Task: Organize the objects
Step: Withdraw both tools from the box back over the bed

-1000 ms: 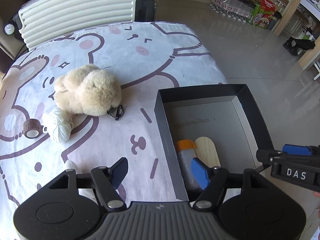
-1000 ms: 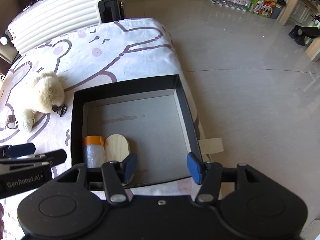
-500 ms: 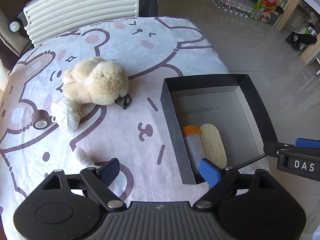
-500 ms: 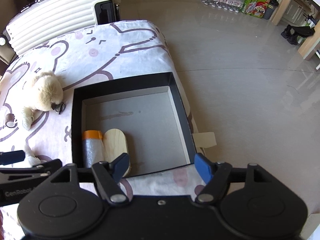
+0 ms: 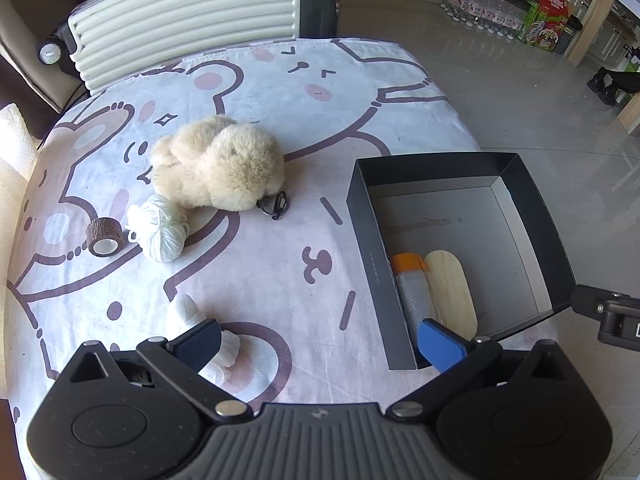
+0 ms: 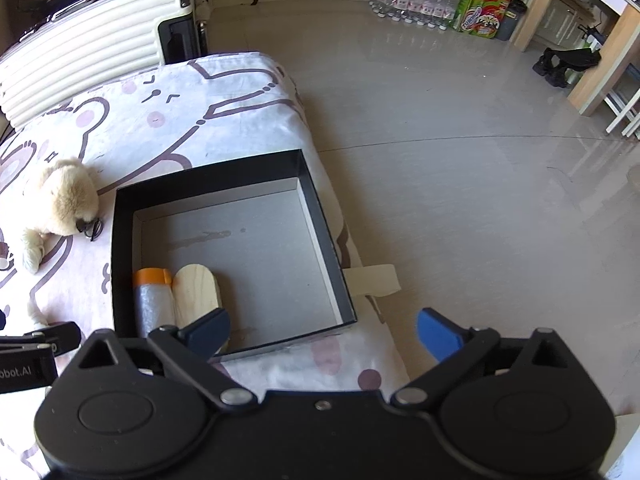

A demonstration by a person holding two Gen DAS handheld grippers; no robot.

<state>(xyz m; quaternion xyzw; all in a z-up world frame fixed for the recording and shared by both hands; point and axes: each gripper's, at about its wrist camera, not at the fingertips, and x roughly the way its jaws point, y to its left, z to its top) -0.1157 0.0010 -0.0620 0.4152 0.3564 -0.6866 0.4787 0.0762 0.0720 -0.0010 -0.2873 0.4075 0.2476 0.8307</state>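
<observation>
A black box (image 5: 362, 216) (image 6: 124, 248) sits at the table's right edge, holding an orange-capped grey tube (image 5: 412, 292) (image 6: 154, 300) and a wooden paddle (image 5: 450, 284) (image 6: 196, 288). On the bear-print cloth lie a beige plush toy (image 5: 218, 168) (image 6: 66, 200), a white yarn ball (image 5: 160, 228), a brown tape roll (image 5: 103, 236) and a white wad (image 5: 200, 328) by my left finger. My left gripper (image 5: 318, 344) is open and empty, above the cloth beside the box. My right gripper (image 6: 322, 332) is open and empty over the box's near edge.
A cream ribbed suitcase (image 5: 188, 12) (image 6: 88, 56) stands behind the table. Grey floor lies to the right, with bottles and cartons (image 6: 440, 4) by the far wall. A paper tag (image 6: 374, 280) hangs off the table edge beside the box.
Both grippers have drawn back toward me and opened wider. The left has pulled away from the box, bringing the white wad into view.
</observation>
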